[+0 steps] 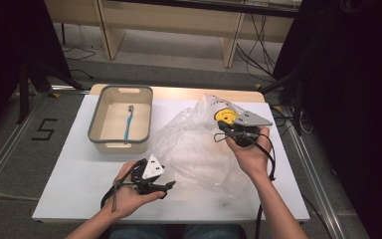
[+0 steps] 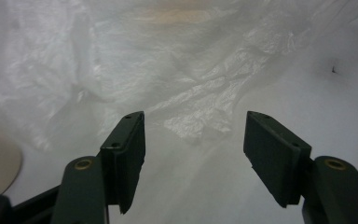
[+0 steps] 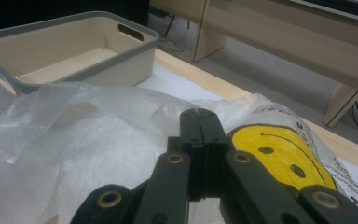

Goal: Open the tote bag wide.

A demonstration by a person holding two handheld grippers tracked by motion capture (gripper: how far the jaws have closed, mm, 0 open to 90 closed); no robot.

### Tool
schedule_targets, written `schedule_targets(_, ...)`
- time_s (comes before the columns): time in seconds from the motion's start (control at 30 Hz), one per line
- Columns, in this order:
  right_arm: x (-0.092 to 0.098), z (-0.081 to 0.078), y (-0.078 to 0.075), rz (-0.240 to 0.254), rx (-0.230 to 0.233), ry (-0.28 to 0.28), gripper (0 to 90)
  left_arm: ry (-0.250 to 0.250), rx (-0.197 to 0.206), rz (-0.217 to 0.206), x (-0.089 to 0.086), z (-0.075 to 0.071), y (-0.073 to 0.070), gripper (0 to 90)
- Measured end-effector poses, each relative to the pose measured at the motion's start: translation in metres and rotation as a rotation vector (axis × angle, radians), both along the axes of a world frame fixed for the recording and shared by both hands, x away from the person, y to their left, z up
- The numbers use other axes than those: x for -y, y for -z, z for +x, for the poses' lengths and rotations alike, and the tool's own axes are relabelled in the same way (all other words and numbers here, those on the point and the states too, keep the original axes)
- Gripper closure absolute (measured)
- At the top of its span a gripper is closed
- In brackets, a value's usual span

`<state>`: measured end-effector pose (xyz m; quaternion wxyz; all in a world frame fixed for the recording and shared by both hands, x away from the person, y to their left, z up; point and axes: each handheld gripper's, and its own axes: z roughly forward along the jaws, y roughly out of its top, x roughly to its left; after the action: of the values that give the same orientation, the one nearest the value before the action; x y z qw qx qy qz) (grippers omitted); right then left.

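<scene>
1. Crinkled translucent plastic bag (image 1: 199,144) with a yellow smiley print (image 3: 284,154): spread loosely across the white table top (image 1: 69,174), just right of the beige tray with the grey rim (image 1: 95,119).
2. Right gripper (image 1: 236,130): jaws shut tight on a fold of the bag near the printed end, lifting that end slightly off the table.
3. Left gripper (image 1: 166,188): jaws spread wide with nothing between the pads (image 2: 130,154), facing the near edge of the bag, close to it but not touching.
4. Blue toothbrush (image 1: 128,122): lying alone inside the tray, well apart from both grippers.
5. Progress, as a judgement: bag secured at one end only; mouth not yet opened or held on the near side.
6. Left to do, probably: grasp the near edge with the left gripper, then open out or fold the bag.
</scene>
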<state>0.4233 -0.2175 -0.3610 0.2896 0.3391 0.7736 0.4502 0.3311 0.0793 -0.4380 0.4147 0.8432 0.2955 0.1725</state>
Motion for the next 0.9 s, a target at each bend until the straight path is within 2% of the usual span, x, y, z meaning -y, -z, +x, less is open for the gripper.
schedule_targets(0.07, 0.0, 0.0, 0.0, 0.003, 0.0, 0.003, 90.0, -0.017, 0.005, -0.025, -0.009, -0.003, -0.002, 37.6)
schedule_targets(0.2, 0.001, 0.0, 0.001, 0.001, -0.005, 0.006, 90.0, -0.063, 0.011, -0.048, -0.027, -0.007, -0.008, 36.4)
schedule_targets(0.4, 0.002, 0.0, 0.002, -0.001, -0.01, 0.009, 90.0, -0.145, 0.028, -0.052, -0.05, -0.003, -0.005, 34.7)
schedule_targets(0.63, 0.001, -0.001, 0.002, 0.004, -0.011, 0.007, 90.0, -0.211, 0.034, -0.034, -0.064, 0.005, 0.006, 33.3)
schedule_targets(0.9, 0.002, -0.002, 0.003, 0.0, -0.013, 0.005, 90.0, -0.234, 0.024, -0.038, -0.071, 0.011, 0.01, 32.4)
